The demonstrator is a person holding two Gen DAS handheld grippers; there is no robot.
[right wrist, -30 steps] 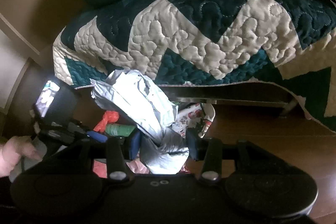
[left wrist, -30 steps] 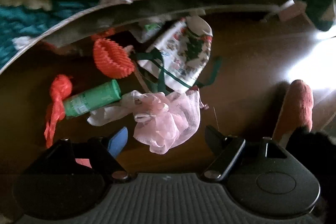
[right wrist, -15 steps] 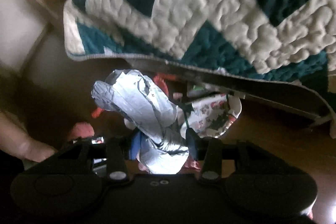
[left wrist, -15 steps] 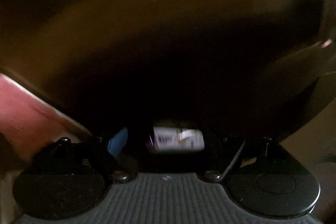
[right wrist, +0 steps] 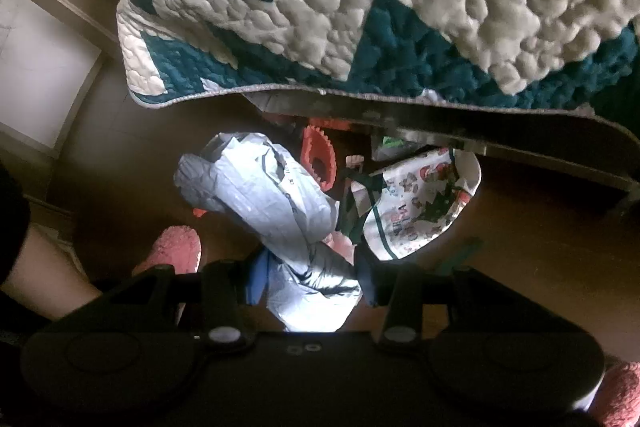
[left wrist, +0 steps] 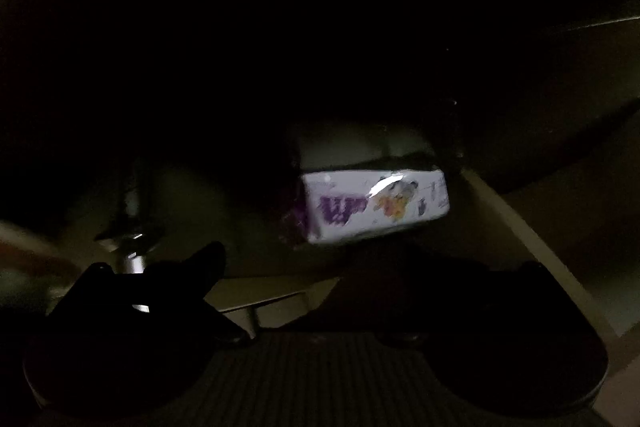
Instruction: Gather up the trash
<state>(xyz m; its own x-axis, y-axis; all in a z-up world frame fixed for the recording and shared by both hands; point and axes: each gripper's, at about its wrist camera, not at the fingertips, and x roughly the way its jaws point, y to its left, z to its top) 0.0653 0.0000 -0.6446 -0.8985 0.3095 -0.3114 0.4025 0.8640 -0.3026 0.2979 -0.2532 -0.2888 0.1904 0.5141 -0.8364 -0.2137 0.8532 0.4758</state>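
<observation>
My right gripper [right wrist: 310, 279] is shut on a crumpled grey plastic bag [right wrist: 276, 203] and holds it above the wooden floor by the bed. Behind the bag lie an orange ribbed piece [right wrist: 318, 157], a Christmas-print bag [right wrist: 420, 207] and a bit of pink fabric [right wrist: 340, 243]. The left wrist view is very dark. A white box with purple print [left wrist: 372, 205] shows ahead of my left gripper [left wrist: 304, 267], apart from it. The left fingers [left wrist: 204, 267] are dark shapes set wide apart with nothing between them.
A teal and cream quilt [right wrist: 400, 7] hangs over the bed edge above the trash. A pink slipper [right wrist: 176, 251] and a bare leg [right wrist: 44, 275] are at the lower left. A pale wall and baseboard [right wrist: 40, 75] stand at the left.
My left gripper has swung away from the trash pile into a dark place where the white box shows. My right gripper has tilted down toward the floor, still holding the grey bag.
</observation>
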